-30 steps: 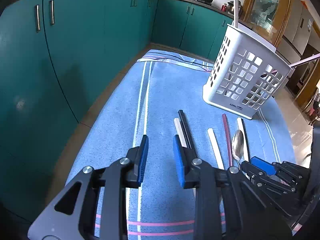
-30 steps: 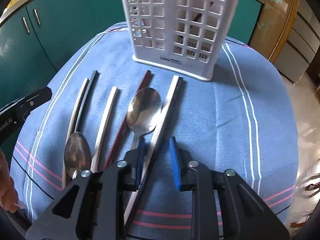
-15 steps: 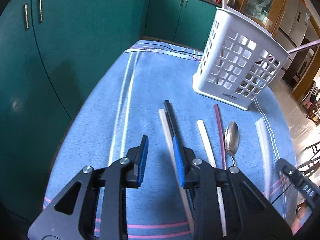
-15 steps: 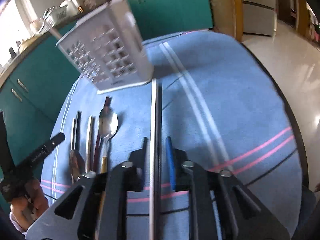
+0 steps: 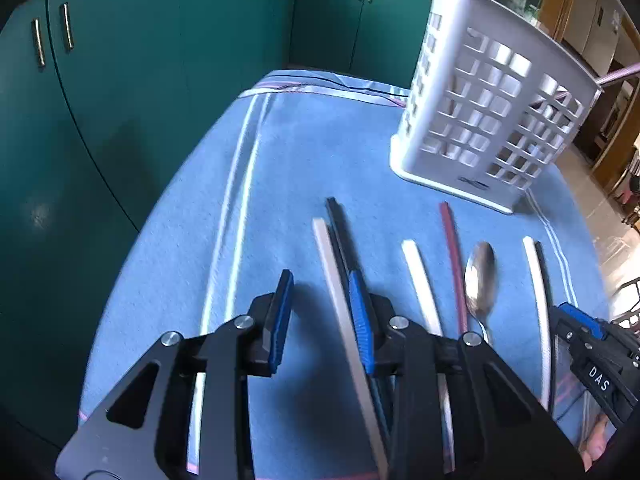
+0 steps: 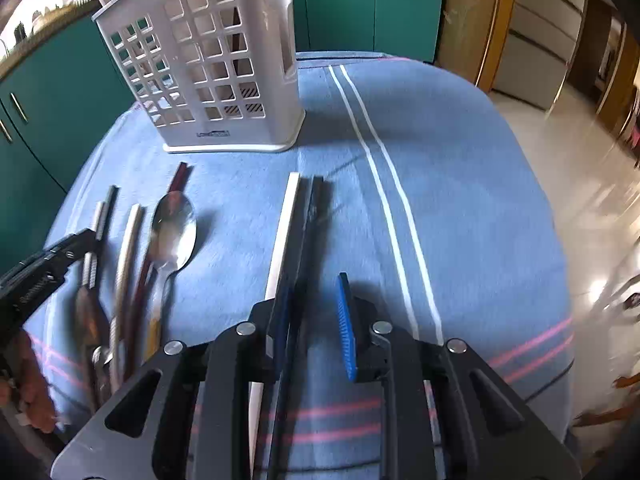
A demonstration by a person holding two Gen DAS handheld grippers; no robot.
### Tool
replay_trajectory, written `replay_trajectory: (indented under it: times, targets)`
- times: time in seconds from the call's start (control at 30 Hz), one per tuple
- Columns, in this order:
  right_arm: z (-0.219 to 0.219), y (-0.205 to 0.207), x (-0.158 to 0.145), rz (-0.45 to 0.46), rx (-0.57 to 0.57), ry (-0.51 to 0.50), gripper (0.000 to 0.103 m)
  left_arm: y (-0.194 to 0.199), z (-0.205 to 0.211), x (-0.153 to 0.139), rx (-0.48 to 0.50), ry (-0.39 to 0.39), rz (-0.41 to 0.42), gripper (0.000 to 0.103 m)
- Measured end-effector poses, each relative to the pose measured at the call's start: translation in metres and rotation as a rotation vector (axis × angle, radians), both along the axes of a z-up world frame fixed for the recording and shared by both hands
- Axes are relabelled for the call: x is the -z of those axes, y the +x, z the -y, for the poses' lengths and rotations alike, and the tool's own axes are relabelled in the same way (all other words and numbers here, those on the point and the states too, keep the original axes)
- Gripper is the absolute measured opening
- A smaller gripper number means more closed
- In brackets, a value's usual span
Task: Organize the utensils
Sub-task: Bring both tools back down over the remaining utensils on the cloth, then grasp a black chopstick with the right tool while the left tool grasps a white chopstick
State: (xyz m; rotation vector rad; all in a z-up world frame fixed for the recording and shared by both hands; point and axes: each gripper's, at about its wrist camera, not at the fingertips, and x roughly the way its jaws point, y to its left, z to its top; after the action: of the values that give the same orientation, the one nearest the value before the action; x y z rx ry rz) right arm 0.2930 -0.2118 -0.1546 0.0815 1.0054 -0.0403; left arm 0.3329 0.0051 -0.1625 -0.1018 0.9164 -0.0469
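Note:
My left gripper [image 5: 320,284] hovers low over the blue cloth [image 5: 320,152] with its jaws opening. A white chopstick [image 5: 326,248] runs between them beside the right pad; no pad presses it. A black chopstick [image 5: 336,220] lies beside it. My right gripper [image 6: 313,288] stands open over another pair. Its black chopstick [image 6: 314,208] passes between the jaws, and the white one [image 6: 286,220] runs under the left finger. A spoon [image 6: 174,228], a dark red chopstick [image 5: 450,236] and a further white chopstick [image 5: 418,276] lie between the pairs. The white slotted basket [image 6: 208,72] stands upright behind them.
Teal cabinets [image 5: 120,100] close in on the left and far side of the cloth-covered table. The table edge drops to a tiled floor [image 6: 580,184] on the right. Utensils stick out of the basket's top. A hand [image 6: 28,380] shows at the lower left of the right wrist view.
The right gripper carried its white and black pair rightwards, away from the spoon, and its view has rolled back level. The left gripper moved forward, bringing the white chopstick between its jaws.

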Motion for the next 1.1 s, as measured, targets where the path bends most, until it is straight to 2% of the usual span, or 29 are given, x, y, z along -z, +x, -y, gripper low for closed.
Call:
replay_trajectory:
  times: [0.3,0.57,0.6,0.63,0.67,0.83,0.93,1.1]
  targets:
    - [0.009,0.022,0.002,-0.010,0.016,-0.020,0.022,0.023,-0.007,0.002,-0.009,0.031,-0.025,0.029]
    - [0.011,0.053,0.001,-0.031,0.000,-0.054,0.019,0.030,0.001,0.002,-0.008,0.100,-0.066,0.028]
    - [0.012,0.053,0.001,-0.029,-0.002,-0.045,0.016,0.030,0.001,0.002,-0.011,0.105,-0.062,0.024]
    - [0.012,0.051,0.000,-0.026,-0.005,-0.040,0.009,0.028,0.001,0.002,-0.013,0.109,-0.056,0.022]
    - [0.013,0.049,0.000,-0.020,-0.010,-0.037,0.009,0.027,0.001,0.002,-0.011,0.105,-0.054,0.012]
    - [0.013,0.030,-0.005,-0.012,-0.006,0.052,0.007,0.018,-0.009,-0.002,-0.029,0.021,-0.059,0.006]
    - [0.016,0.018,-0.018,0.020,-0.006,0.059,0.007,0.002,-0.015,-0.021,-0.035,0.002,-0.009,0.006]
    - [0.017,-0.014,-0.069,0.131,-0.028,0.057,0.007,-0.024,-0.022,-0.066,-0.039,-0.024,0.097,0.006]
